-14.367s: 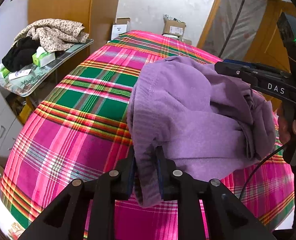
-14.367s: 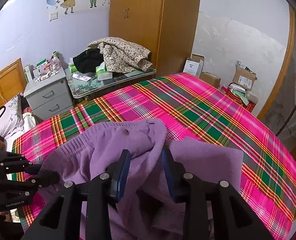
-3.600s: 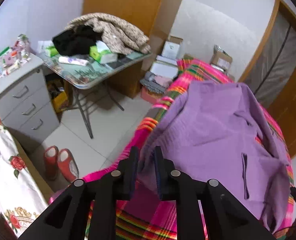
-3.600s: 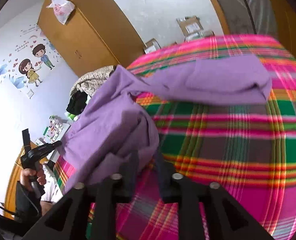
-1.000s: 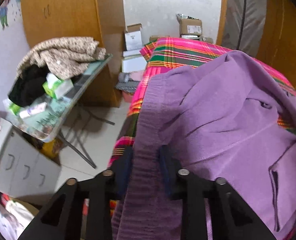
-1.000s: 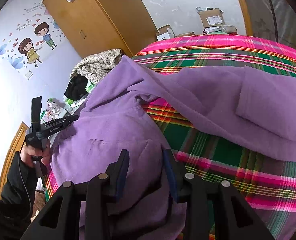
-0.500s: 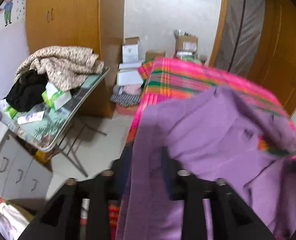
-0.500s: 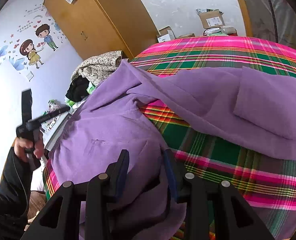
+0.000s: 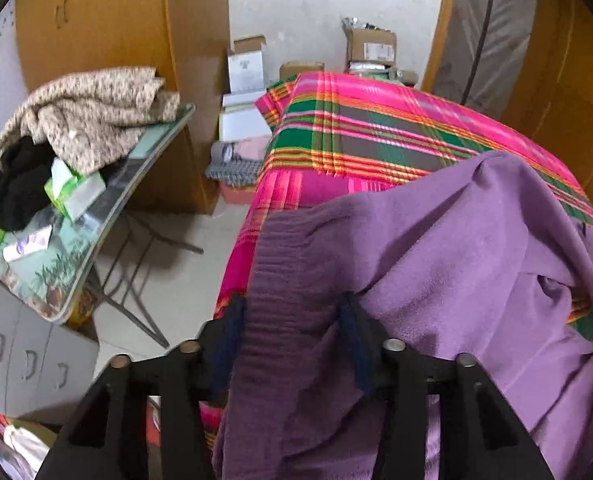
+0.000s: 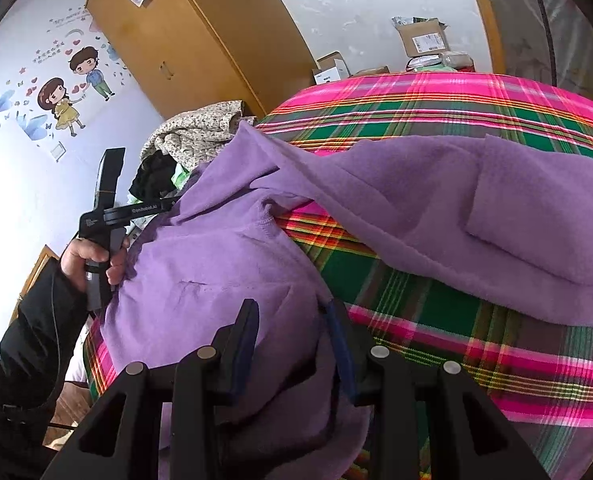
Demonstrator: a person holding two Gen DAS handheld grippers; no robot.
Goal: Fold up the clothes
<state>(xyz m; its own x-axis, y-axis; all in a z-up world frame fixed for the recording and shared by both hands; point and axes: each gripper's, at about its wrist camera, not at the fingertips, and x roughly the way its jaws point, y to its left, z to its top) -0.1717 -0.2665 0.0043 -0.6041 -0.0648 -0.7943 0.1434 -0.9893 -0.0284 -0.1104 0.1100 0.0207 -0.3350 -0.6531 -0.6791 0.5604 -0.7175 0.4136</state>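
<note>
Left hand-held gripper [image 9: 290,332] slid along waistband, jaws just narrowing round purple garment [image 9: 456,264].
Right hand-held gripper [image 10: 292,336] holds cloth; pull edge taut btwn both before folding.

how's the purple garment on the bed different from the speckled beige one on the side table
The purple garment is plain fleece, spread across the plaid bed; the speckled beige garment is patterned and heaped on the side table. The purple one runs between the fingers of both the left gripper and the right gripper; the beige one is untouched. Neither is folded.

Wardrobe [image 9: 96,40], cluttered side table [image 9: 96,216] — cardboard boxes [image 9: 370,46]
</note>
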